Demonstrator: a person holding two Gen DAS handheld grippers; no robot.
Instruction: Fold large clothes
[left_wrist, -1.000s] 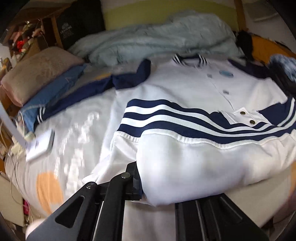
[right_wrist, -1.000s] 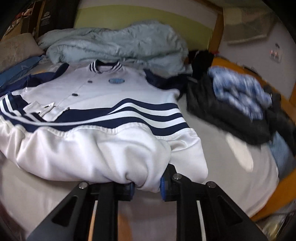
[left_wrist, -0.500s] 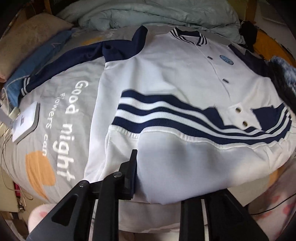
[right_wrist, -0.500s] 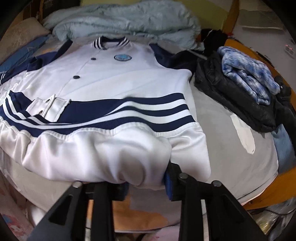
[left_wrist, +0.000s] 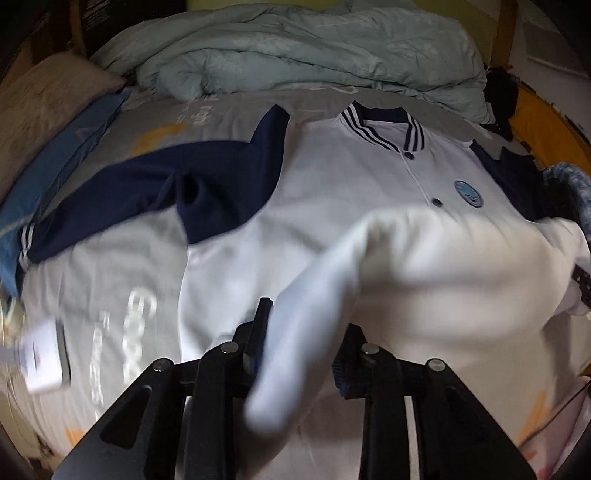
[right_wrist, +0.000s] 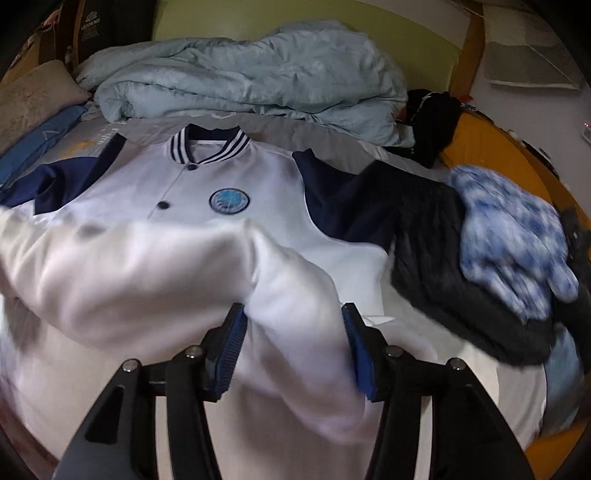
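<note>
Left wrist view: left gripper (left_wrist: 301, 345) jaws fairly wide, white lower part of the jacket (left_wrist: 354, 177) bunched between them and draped over; can't tell if the pads actually pinch it. Jacket lies on the bed ahead of the tongs, collar at the far end, hem lifted toward the chest. Navy sleeve (left_wrist: 147, 192) sprawls ahead-left. Risk: slick fabric slides out before the fold lands, hem drops crooked; the spread sleeve stays out of the fold. Writing on the grey bedsheet (left_wrist: 122, 280) left of the tongs is blurred, something like "Good…", not legible. Round blue badge (left_wrist: 468, 194) too small to read.

Right wrist view: right gripper (right_wrist: 293, 345) jaws wide, white cloth between the blue pads, grip uncertain. Pile of dark and blue-patterned clothes (right_wrist: 498, 251) just right of the tongs, could snag the right sleeve. Dark bag (right_wrist: 99, 33) far left has lettering, unreadable.
</note>
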